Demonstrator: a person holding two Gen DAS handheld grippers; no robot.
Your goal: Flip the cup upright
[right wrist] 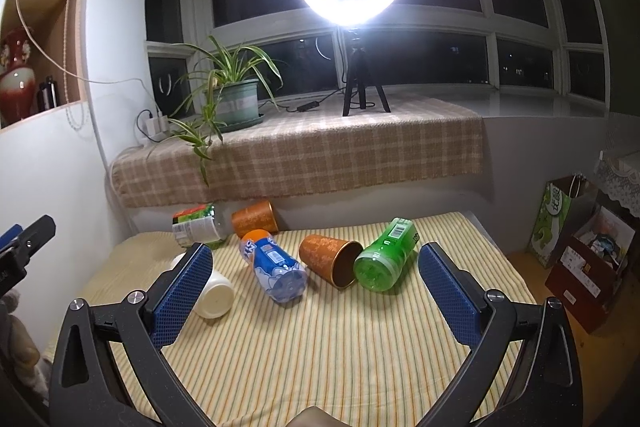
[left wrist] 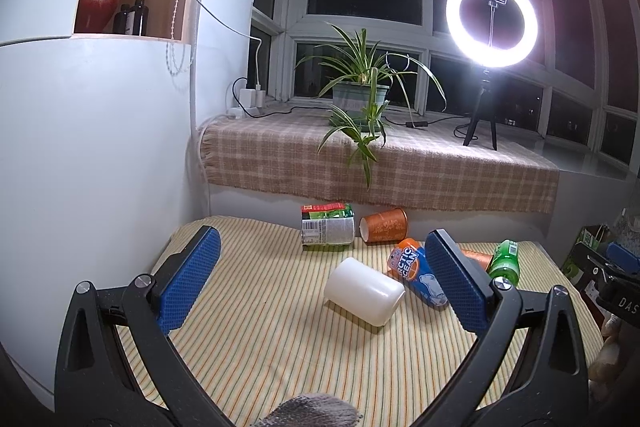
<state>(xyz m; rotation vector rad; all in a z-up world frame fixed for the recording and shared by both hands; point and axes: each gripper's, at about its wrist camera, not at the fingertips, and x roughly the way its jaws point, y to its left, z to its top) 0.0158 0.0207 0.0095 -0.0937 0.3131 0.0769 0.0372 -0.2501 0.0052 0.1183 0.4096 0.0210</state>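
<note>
A white cup lies on its side on the striped table, between and just beyond my left gripper's open, empty fingers. In the right wrist view the white cup lies partly behind my right gripper's left finger. An orange cup lies on its side with its mouth toward me, ahead of my open, empty right gripper. A second orange cup lies on its side at the table's far edge.
A blue bottle, a green bottle and a green-labelled bottle lie on the striped cloth. Behind are a sill with a plant and ring light. Boxes stand at right.
</note>
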